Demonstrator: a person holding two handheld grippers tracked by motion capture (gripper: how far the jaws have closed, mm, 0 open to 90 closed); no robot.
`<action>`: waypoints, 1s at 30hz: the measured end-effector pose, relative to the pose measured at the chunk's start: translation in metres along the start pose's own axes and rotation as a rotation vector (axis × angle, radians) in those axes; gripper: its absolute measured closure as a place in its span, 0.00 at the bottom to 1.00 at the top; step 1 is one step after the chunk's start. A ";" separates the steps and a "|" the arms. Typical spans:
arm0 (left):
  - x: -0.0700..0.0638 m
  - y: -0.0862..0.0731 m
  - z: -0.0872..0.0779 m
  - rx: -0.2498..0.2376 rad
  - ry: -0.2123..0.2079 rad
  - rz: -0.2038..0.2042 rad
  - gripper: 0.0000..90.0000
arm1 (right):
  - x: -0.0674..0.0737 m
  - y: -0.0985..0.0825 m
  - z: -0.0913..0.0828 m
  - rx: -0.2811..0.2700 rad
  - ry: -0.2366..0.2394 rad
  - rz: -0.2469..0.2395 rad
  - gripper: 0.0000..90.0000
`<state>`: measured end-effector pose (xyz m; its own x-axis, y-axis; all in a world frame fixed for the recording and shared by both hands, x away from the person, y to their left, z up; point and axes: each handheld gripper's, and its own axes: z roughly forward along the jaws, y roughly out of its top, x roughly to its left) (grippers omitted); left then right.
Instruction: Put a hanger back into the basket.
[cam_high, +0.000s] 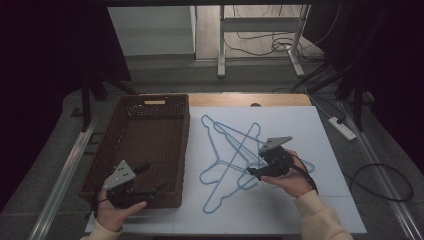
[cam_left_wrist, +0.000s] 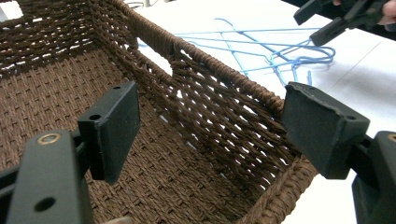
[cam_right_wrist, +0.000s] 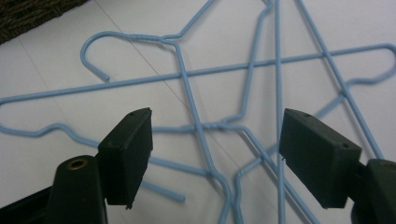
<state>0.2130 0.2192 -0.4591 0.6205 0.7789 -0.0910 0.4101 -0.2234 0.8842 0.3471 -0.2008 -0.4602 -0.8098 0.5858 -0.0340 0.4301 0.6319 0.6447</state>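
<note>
While the right gripper (cam_high: 256, 172) hangs over the tangle of blue wire hangers (cam_high: 235, 155) with its jaws spread and nothing between them, the left gripper (cam_high: 152, 192) sits at the near corner of the wicker basket (cam_high: 150, 107), jaws likewise released and empty.

Position: hangers lie flat on the white bench (cam_high: 330, 150), just right of the basket, apart from its wall. At least 3, crossed over one another, hooks pointing different ways. In the right gripper view the wires (cam_right_wrist: 196, 126) cross directly below the gap between the pads (cam_right_wrist: 128, 154).

Risks, as judged:
- Crossing point under the jaws. A close here likely catches 2 wires, not 1, and lifts a pair or drags the whole stack.
- Hooks interlock. One hook (cam_right_wrist: 95, 51) curls near another hanger's bar; a pull could snag it and swing the rest across the bench, maybe off the edge.
- Thin round wire lying flat on a hard surface. Pads may slide over it or pinch short and let it spring away.
- Wire is slick and the hanger wide; held at 1 point, it may pivot and hit the basket rim (cam_left_wrist: 219, 65) instead of clearing it.
- Left gripper close to the basket wall could nudge the basket if it shifts.
</note>
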 end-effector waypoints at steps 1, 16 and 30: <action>0.000 0.000 0.000 0.000 0.000 0.001 0.23 | 0.000 0.003 0.003 0.010 0.007 -0.005 0.31; 0.001 0.000 0.000 0.003 -0.002 0.001 0.23 | -0.001 0.037 0.053 0.179 0.078 -0.044 0.42; 0.001 0.000 -0.001 0.000 -0.005 0.001 0.23 | 0.002 0.056 0.091 0.342 0.108 -0.076 0.65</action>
<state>0.2129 0.2201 -0.4585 0.6245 0.7756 -0.0922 0.4093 -0.2244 0.8844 0.4058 -0.1181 -0.4941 -0.8739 0.4856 0.0205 0.4613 0.8153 0.3499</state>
